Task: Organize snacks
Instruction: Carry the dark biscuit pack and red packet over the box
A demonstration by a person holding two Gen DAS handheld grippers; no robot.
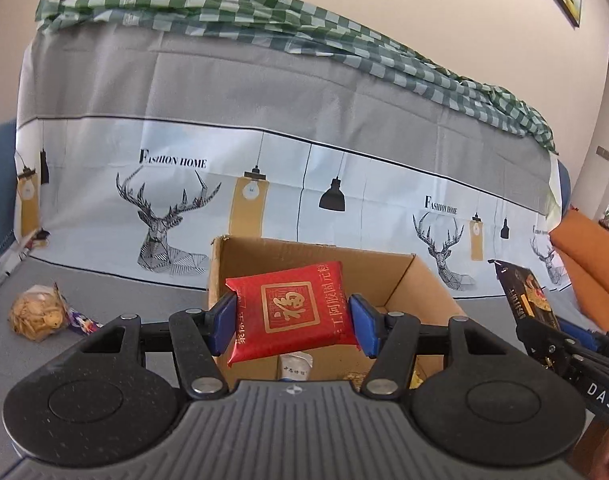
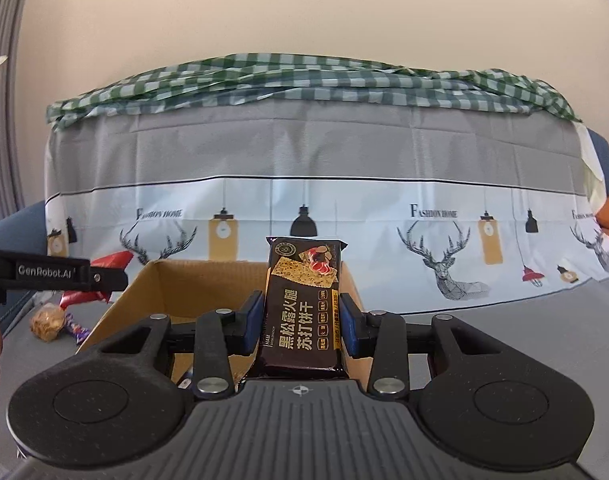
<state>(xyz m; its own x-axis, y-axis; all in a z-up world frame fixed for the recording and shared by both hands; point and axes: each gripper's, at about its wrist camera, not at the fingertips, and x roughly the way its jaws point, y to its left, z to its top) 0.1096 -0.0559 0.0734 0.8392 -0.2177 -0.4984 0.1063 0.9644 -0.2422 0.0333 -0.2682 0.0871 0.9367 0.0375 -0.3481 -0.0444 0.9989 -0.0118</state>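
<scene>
My left gripper point(image 1: 292, 320) is shut on a red snack packet point(image 1: 292, 310) with a gold seal, held above the open cardboard box point(image 1: 408, 280). My right gripper point(image 2: 300, 322) is shut on a black cracker packet point(image 2: 302, 308), held upright over the same box point(image 2: 164, 288). The right gripper and its black packet point(image 1: 528, 300) show at the right edge of the left wrist view. The left gripper and the red packet point(image 2: 108, 262) show at the left of the right wrist view. Other packets lie in the box bottom, mostly hidden.
A clear bag of round snacks point(image 1: 36, 316) and a purple wrapped candy point(image 1: 84, 324) lie on the grey cloth left of the box. Behind stands a sofa back draped with a deer-print cloth point(image 1: 264, 160) and a green checked cloth point(image 1: 264, 12). An orange cushion point(image 1: 584, 256) is at the right.
</scene>
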